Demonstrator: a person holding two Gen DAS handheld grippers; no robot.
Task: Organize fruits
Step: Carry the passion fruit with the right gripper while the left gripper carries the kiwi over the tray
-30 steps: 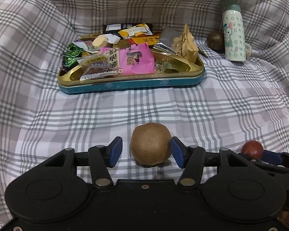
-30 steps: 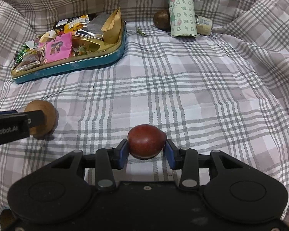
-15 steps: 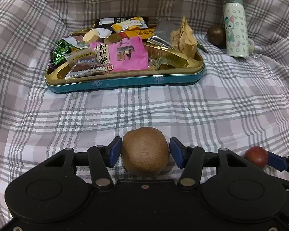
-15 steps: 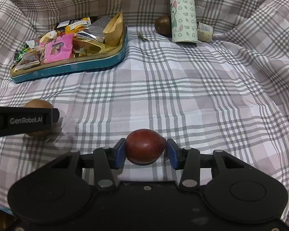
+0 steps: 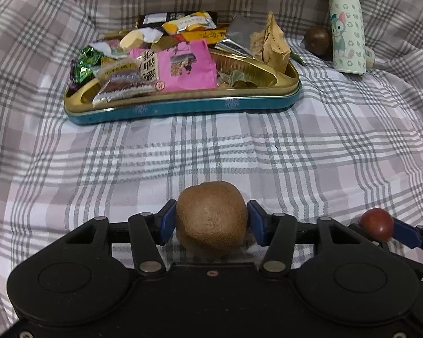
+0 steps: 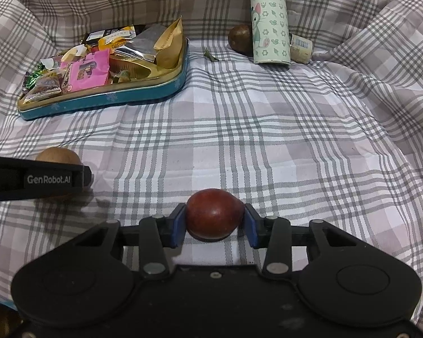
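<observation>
My left gripper pinches the brown kiwi squarely between its blue pads. My right gripper clamps the red fruit likewise, above the plaid cloth.

You are working in a home, on what looks like a bed or sofa: a rumpled grey-and-pink checked sheet covers everything, rising in soft folds behind, with a teal tin tray of wrapped snacks and a cartoon-printed flask standing on it

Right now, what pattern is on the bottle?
Pale mint bottle printed with small flowers and a cartoon cat; clearest in the right wrist view.
</observation>
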